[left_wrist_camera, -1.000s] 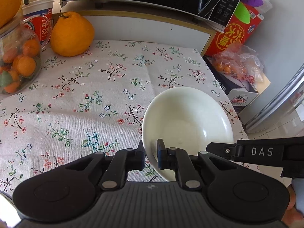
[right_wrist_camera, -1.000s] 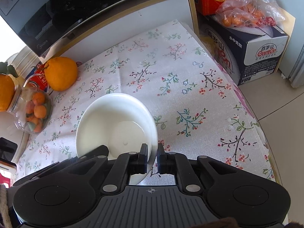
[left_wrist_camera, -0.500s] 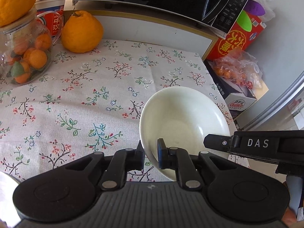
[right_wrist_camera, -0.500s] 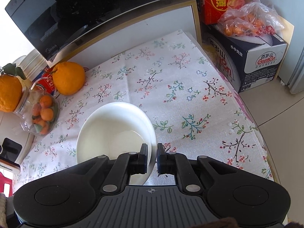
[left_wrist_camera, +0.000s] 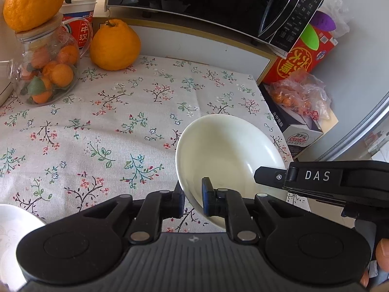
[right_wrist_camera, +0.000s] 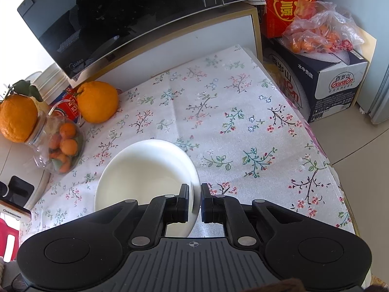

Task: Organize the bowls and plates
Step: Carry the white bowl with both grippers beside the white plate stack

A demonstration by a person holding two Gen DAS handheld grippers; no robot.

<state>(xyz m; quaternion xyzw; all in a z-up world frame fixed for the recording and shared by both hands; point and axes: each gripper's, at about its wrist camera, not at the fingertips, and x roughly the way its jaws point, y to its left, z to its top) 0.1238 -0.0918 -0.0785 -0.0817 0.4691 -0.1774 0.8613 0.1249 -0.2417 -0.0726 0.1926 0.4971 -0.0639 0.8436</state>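
You are holding both tongs low over the near edge of the table [left_wrist_camera: 126, 131], each pointing forward across the floral tablecloth. The left tongs [left_wrist_camera: 192, 200] are reaching in from the bowl's left side; the right tongs [right_wrist_camera: 194, 202] are coming in from its right side, and their black arm is showing at the right of the left wrist view.

The white bowl [left_wrist_camera: 228, 155] is plain, glossy and empty, and it is sitting tilted above the cloth near the table's right front corner. Whether its base is touching the cloth cannot be told.

The left tongs are pinching the bowl's near-left rim, one finger inside and one outside. The right tongs are narrowed to a slim gap and are gripping the bowl's right rim likewise. A second white dish [left_wrist_camera: 14, 228] is lying at the lower left.
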